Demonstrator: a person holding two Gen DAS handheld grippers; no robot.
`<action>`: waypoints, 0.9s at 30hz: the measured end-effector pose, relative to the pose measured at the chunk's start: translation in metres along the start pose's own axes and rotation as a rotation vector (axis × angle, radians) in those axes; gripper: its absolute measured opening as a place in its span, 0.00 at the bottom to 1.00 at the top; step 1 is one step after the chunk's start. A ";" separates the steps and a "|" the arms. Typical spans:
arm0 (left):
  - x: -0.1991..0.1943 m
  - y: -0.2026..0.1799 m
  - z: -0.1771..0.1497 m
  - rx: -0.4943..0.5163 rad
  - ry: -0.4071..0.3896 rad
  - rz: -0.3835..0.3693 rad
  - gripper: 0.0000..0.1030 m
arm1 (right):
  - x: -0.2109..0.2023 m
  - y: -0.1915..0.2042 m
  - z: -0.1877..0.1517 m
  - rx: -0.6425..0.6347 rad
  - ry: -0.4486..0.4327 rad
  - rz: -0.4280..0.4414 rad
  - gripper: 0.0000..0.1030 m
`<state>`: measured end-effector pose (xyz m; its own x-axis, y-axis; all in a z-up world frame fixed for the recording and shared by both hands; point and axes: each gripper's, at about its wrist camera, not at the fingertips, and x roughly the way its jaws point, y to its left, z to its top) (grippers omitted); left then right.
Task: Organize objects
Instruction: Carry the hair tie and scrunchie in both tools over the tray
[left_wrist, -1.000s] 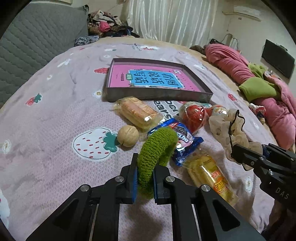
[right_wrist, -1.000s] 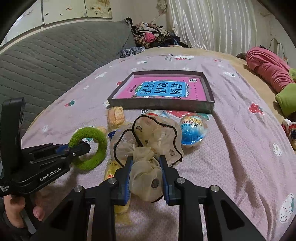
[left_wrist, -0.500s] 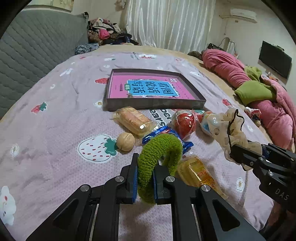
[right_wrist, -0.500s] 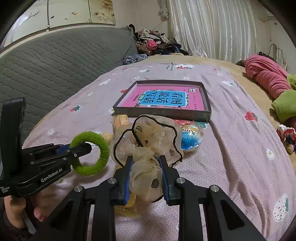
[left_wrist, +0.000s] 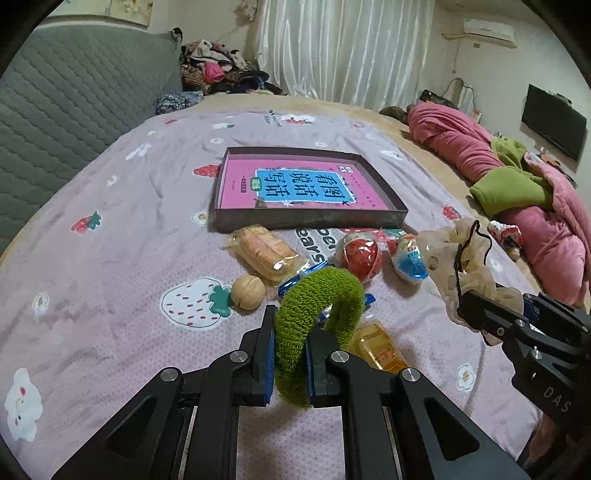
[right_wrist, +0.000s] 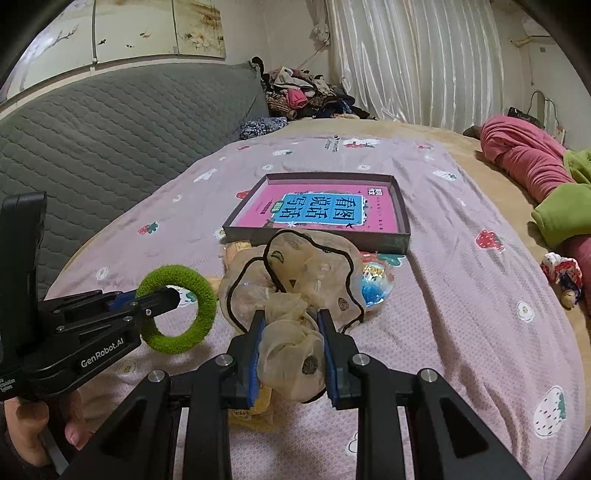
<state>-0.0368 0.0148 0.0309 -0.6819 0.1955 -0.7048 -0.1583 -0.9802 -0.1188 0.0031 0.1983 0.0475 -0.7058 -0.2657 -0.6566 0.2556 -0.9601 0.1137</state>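
The green ring (left_wrist: 317, 321) is fuzzy yarn — soft and rough. The beige scrunchie (right_wrist: 295, 295) is thin, see-through cloth. Snack wrappers (left_wrist: 264, 251) are shiny plastic. The box (left_wrist: 306, 218) looks like matt card — the bedsheet (left_wrist: 110, 258) is bumpy cloth.

Readable txt only:
- pink book (left_wrist: 303, 186) in the shallow box: blue panel w/ big Chinese chars "看图说话写话", seen upside down from here.
- left gripper (right_wrist: 162, 295) body: "GenRobot.AI", white print.
- right gripper (left_wrist: 476, 314) body: "DAS", rest cut off.
- bedsheet (left_wrist: 314, 245) near the box: partial "bears", inverted.
- snack wrappers: print too small/blurred to read.
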 end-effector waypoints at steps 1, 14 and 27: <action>-0.001 -0.002 0.002 0.003 -0.004 0.005 0.12 | -0.001 0.000 0.001 0.001 -0.003 -0.001 0.26; -0.029 -0.031 0.038 0.024 -0.072 0.020 0.12 | -0.034 -0.005 0.026 0.001 -0.072 -0.023 0.26; -0.045 -0.042 0.078 0.019 -0.124 0.036 0.12 | -0.052 -0.015 0.057 -0.014 -0.119 -0.031 0.26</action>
<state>-0.0550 0.0495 0.1226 -0.7702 0.1635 -0.6165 -0.1447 -0.9862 -0.0807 -0.0014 0.2221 0.1222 -0.7870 -0.2453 -0.5661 0.2409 -0.9669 0.0841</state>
